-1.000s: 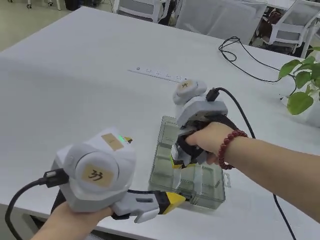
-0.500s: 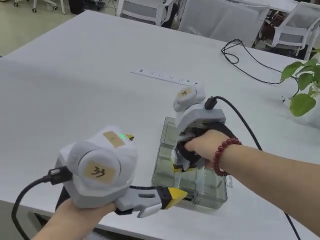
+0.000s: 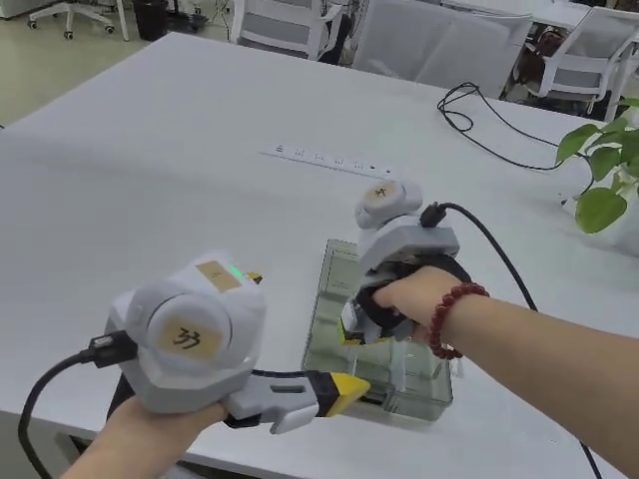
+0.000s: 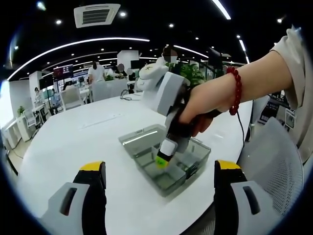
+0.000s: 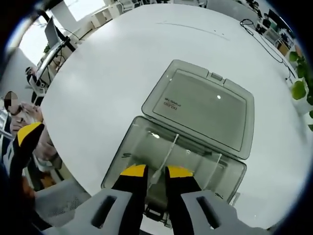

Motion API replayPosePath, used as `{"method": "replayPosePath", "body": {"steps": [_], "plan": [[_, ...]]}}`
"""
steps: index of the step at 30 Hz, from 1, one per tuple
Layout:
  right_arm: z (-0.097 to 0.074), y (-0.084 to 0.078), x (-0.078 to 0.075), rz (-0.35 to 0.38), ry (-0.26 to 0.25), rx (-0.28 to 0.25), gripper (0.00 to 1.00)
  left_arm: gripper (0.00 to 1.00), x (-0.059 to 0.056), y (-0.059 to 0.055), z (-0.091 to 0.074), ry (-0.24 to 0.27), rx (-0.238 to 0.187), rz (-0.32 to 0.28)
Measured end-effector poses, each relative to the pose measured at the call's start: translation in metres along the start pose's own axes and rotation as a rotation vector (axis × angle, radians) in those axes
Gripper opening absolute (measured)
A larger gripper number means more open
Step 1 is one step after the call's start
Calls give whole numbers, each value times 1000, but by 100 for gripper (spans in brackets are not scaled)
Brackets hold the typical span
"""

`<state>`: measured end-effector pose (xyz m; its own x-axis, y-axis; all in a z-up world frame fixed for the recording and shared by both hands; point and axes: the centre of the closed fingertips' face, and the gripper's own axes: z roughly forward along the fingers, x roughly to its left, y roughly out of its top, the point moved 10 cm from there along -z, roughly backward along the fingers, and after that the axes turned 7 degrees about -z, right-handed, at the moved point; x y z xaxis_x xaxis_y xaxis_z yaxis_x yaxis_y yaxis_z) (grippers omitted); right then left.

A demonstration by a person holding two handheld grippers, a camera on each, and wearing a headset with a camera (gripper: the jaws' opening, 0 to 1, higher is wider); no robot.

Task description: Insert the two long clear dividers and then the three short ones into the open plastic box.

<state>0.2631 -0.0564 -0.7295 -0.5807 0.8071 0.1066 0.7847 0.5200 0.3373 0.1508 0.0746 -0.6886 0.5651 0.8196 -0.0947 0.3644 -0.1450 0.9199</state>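
The clear plastic box (image 3: 404, 387) stands open near the table's front edge, its lid (image 5: 205, 105) lying flat behind it. My right gripper (image 5: 156, 172) points down into the box (image 5: 146, 142), its yellow jaws shut on a thin clear divider (image 5: 167, 154) that stands upright across the box. A second clear divider (image 5: 215, 165) stands in the box to its right. In the head view the right gripper (image 3: 354, 327) hangs over the box's left half. My left gripper (image 3: 344, 391) hovers at the box's front left corner, open and holding nothing. In the left gripper view its fingers (image 4: 92, 193) stand wide apart, facing the box (image 4: 168, 169).
A white power strip (image 3: 324, 158) lies farther back on the white table (image 3: 150, 150). A black cable (image 3: 479, 110) loops at the back right beside a green plant (image 3: 604, 170). Office chairs (image 3: 429, 35) line the far side. The table's front edge runs just below the box.
The head camera has tilted a little. My right gripper stays in the box, still shut on the divider, having shifted only slightly. The left gripper has barely moved.
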Motion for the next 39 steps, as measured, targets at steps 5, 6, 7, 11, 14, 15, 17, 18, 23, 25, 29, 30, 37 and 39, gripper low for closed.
{"method": "replayPosePath", "body": {"steps": [5, 6, 7, 11, 14, 15, 17, 18, 23, 25, 29, 30, 37, 39], "plan": [[-11, -1, -2, -42, 37, -53, 24, 94, 1, 5, -2, 5, -6, -3], [-14, -1, -3, -72, 57, -82, 25, 94, 1, 6, -2, 7, -5, -3], [-16, -2, -3, -86, 69, -89, 26, 94, 1, 7, -2, 9, -4, -3], [-25, -5, -5, -146, 127, -123, 31, 94, 1, 9, -3, 12, -5, -1], [-34, -8, -8, -241, 158, -161, 34, 94, -1, 11, -2, 7, -7, -6], [-36, -9, -9, -240, 159, -166, 35, 94, -2, 12, -2, 6, -7, -6], [-40, -12, -12, -267, 187, -182, 38, 94, -3, 12, -2, 5, -3, -1], [-43, -14, -14, -282, 199, -190, 39, 94, -4, 12, -2, 3, -3, 2], [-52, -22, -20, -371, 229, -225, 41, 94, -8, 12, 0, -6, 2, 4], [-56, -25, -24, -388, 243, -240, 43, 94, -9, 12, 0, -8, 4, 5], [-61, -31, -31, -444, 253, -256, 45, 94, -11, 12, 0, -9, 4, 2], [-62, -33, -33, -458, 254, -260, 45, 94, -12, 12, 0, -9, 4, 1], [-69, -45, -44, -569, 257, -279, 47, 93, -13, 11, -2, -3, 17, 7], [-71, -49, -48, -601, 254, -278, 49, 93, -14, 11, -3, -2, 17, 8]]}}
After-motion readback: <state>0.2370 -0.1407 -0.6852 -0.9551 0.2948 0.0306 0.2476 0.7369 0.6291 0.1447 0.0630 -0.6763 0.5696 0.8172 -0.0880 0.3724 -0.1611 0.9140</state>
